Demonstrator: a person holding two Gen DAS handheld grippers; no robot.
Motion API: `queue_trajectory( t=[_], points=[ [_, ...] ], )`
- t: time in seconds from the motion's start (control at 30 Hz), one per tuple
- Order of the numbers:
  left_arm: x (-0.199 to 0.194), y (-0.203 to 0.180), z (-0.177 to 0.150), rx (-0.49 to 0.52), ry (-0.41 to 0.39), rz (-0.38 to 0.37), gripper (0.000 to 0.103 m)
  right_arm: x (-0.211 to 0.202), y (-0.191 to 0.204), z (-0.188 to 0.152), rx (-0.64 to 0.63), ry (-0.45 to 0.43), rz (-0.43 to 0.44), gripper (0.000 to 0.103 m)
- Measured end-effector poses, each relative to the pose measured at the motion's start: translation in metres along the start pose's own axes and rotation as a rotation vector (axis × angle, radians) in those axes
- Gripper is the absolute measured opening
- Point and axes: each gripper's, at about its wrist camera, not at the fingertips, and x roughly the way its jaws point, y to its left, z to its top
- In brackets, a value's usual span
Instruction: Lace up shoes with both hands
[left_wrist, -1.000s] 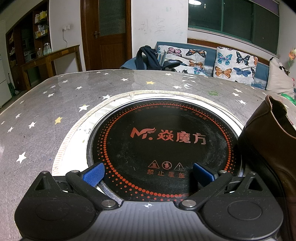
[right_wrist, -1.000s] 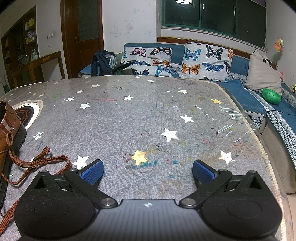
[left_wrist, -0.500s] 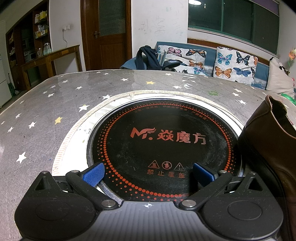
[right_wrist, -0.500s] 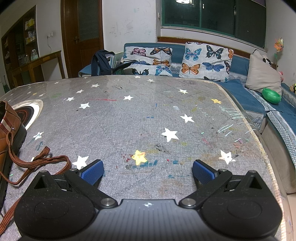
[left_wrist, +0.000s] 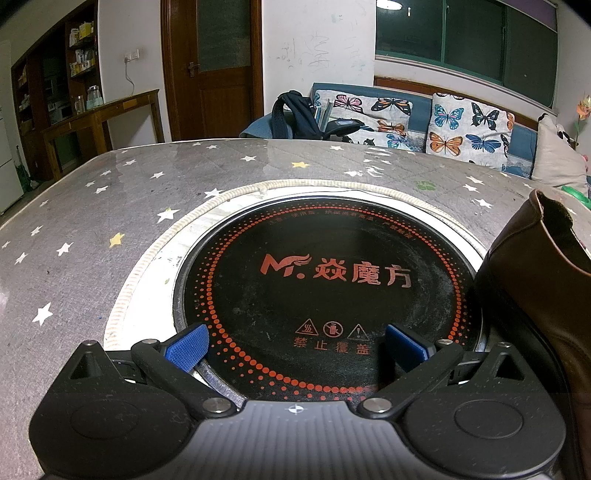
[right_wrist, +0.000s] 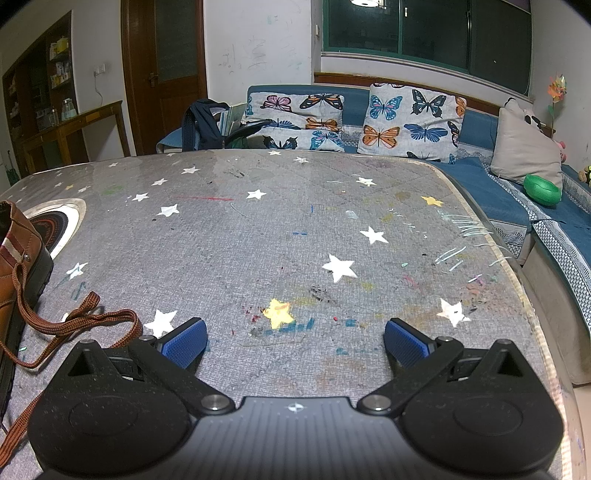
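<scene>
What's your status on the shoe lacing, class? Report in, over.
Left gripper open, empty, over the black cooktop disc. Right gripper open, empty, over bare tablecloth. Brown shoe between them, lace loose on the table. Nothing blocking.

Nothing has visibly changed between the earlier pictures and now. In the left wrist view, the left gripper (left_wrist: 295, 347) sits at the bottom of the frame with its blue pads at the same spread as a second ago, and the brown shoe (left_wrist: 546, 295) fills the same stretch of the right edge. In the right wrist view, the right gripper (right_wrist: 295, 343) keeps the same wide gap, and the brown lace (right_wrist: 79, 321) lies in the same loops at lower left, as far as the fisheye edge lets one judge. Both views frame the star-patterned table (right_wrist: 295, 236) exactly as before, so neither hand appears to have shifted.
</scene>
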Motion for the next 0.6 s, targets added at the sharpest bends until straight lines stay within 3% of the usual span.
queue_trajectory(
  t=[0.6],
  points=[
    [-0.0004,0.0002,-0.0003,-0.002,0.000,-0.001,0.103,-0.0009,0.0012,-0.0008,-0.002,-0.001,-0.002,0.103]
  ],
)
